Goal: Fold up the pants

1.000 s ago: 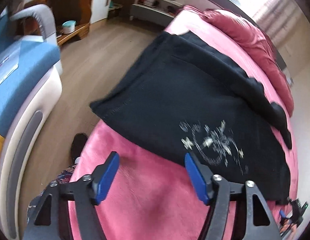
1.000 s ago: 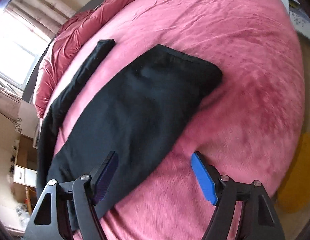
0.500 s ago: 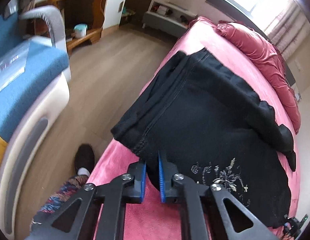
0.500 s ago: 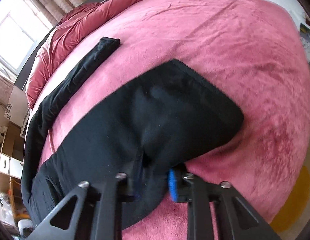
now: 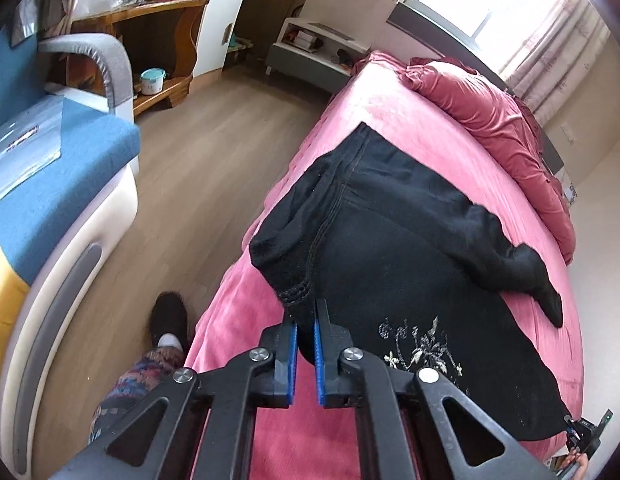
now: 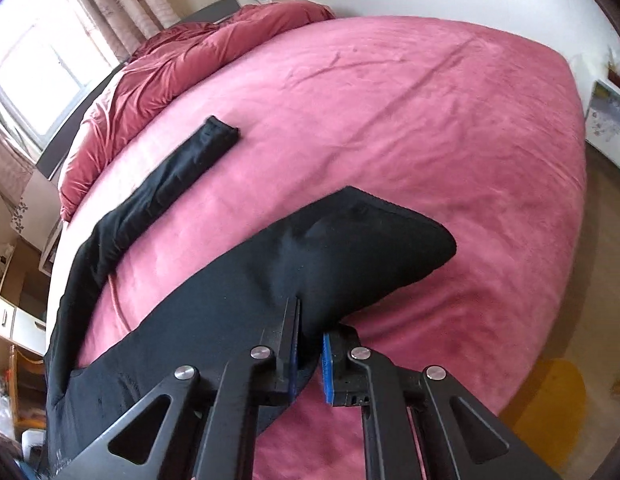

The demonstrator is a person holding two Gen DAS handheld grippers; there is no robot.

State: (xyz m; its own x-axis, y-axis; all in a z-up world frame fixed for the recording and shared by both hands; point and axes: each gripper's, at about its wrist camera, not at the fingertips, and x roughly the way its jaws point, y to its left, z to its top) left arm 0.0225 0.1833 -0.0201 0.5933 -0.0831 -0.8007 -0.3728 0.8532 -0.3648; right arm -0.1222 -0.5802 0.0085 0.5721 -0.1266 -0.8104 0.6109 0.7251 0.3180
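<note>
Nearest, the left hand-held gripper (image 5: 306,336) is pinched narrow on the waistband corner of the black pants (image 5: 409,264), lifting it clear of the pink bed (image 5: 238,320); the right hand-held gripper (image 6: 310,344) is likewise clamped on the near edge of one leg's cuff end (image 6: 361,248), which rises in a peak off the bed; gripping both ends of the same side suggests that side is meant to swing over as one. Beyond, the pants lie across the bed near its floor-side edge; the other leg (image 6: 170,176) trails flat toward the red duvet (image 6: 182,56), so it looks the likely target of the fold.
</note>
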